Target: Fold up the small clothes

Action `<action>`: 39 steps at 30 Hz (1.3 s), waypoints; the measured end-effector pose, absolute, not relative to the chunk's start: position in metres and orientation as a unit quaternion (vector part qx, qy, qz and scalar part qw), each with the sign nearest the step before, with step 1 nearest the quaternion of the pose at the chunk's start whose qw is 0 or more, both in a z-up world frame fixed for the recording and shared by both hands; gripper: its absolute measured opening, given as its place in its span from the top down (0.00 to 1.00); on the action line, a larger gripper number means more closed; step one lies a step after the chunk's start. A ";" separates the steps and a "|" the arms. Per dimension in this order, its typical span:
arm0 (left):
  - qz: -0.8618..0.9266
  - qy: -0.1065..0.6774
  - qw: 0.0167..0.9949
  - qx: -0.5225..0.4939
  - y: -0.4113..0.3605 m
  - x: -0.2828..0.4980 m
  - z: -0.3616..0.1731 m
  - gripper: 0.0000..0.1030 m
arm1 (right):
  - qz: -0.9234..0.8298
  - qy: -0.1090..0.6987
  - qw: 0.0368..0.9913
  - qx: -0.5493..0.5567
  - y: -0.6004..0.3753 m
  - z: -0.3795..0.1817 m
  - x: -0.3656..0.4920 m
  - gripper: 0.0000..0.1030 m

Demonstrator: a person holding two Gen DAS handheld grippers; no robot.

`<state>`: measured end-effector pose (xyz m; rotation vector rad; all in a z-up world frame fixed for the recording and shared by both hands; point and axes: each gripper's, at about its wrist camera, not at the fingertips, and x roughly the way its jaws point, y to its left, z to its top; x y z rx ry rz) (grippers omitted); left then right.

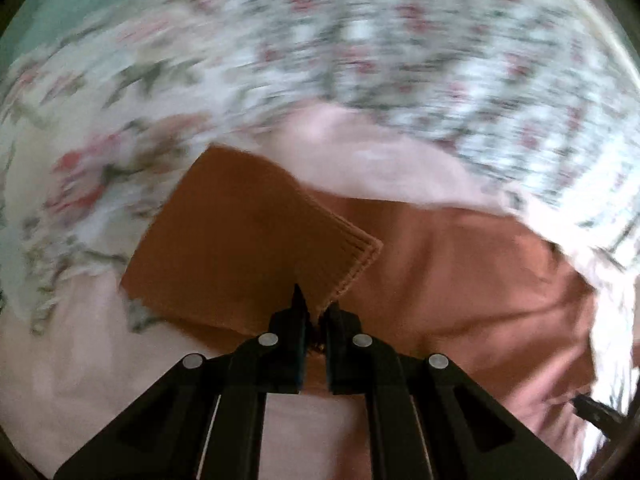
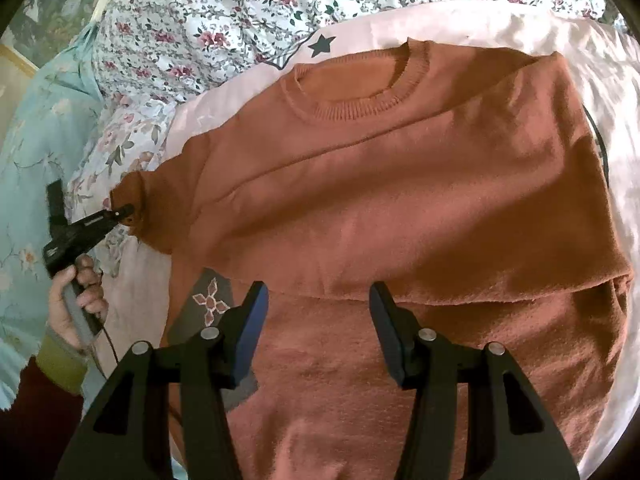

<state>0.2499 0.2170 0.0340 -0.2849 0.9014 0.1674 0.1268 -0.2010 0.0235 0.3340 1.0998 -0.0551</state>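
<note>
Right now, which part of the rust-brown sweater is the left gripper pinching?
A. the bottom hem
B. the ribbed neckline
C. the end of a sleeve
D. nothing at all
C: in the right wrist view the left gripper is closed on the cuff end of the sweater sleeve, far from the neckline.

The rust-brown knit sweater [image 2: 400, 208] lies front up on the pink sheet [image 2: 520, 32], ribbed round collar toward the floral bedding [image 2: 240, 0]. Its lower part is folded up across the body. The left sleeve cuff [image 1: 248, 240] is lifted, pinched at its edge.
</note>
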 end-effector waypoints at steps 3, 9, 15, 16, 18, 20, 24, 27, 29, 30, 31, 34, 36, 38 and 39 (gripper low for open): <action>0.028 0.431 0.892 -0.136 0.166 0.253 0.044 0.96 | -0.030 0.516 0.841 0.160 -0.206 0.027 0.124 0.48; -0.101 0.454 0.879 -0.108 0.046 0.272 0.032 0.96 | -0.058 0.502 0.845 0.173 -0.230 0.037 0.114 0.48; -0.167 0.480 0.856 -0.089 -0.039 0.284 0.001 0.96 | -0.093 0.486 0.847 0.195 -0.265 0.043 0.102 0.48; -0.174 0.488 0.851 -0.088 -0.051 0.289 -0.007 0.96 | -0.099 0.484 0.846 0.201 -0.272 0.044 0.100 0.48; -0.180 0.499 0.844 -0.083 -0.062 0.295 -0.020 0.95 | -0.107 0.480 0.844 0.212 -0.281 0.044 0.097 0.48; -0.177 0.512 0.836 -0.080 -0.064 0.301 -0.032 0.92 | -0.112 0.478 0.844 0.216 -0.285 0.044 0.095 0.48; -0.177 0.534 0.820 -0.109 -0.050 0.298 -0.042 0.75 | -0.104 0.477 0.844 0.220 -0.285 0.042 0.100 0.48; -0.164 0.525 0.828 -0.110 -0.032 0.276 -0.035 0.61 | -0.093 0.476 0.846 0.222 -0.279 0.039 0.111 0.48; -0.147 0.521 0.834 -0.110 -0.016 0.260 -0.030 0.60 | -0.082 0.478 0.845 0.224 -0.274 0.035 0.120 0.48; -0.131 0.521 0.836 -0.111 -0.004 0.250 -0.029 0.60 | -0.071 0.481 0.845 0.224 -0.269 0.032 0.129 0.48; -0.114 0.523 0.837 -0.115 0.009 0.242 -0.029 0.60 | -0.065 0.482 0.845 0.223 -0.268 0.030 0.133 0.48; -0.054 0.523 0.841 -0.127 0.051 0.222 -0.030 0.60 | -0.045 0.490 0.841 0.226 -0.256 0.018 0.156 0.40; 0.004 0.521 0.841 -0.145 0.090 0.210 -0.034 0.60 | -0.045 0.492 0.841 0.218 -0.250 0.008 0.173 0.35; 0.049 0.522 0.835 -0.166 0.123 0.203 -0.040 0.60 | -0.059 0.497 0.839 0.213 -0.249 -0.003 0.186 0.35; 0.066 0.522 0.832 -0.176 0.137 0.201 -0.042 0.60 | -0.059 0.501 0.834 0.221 -0.249 -0.010 0.192 0.35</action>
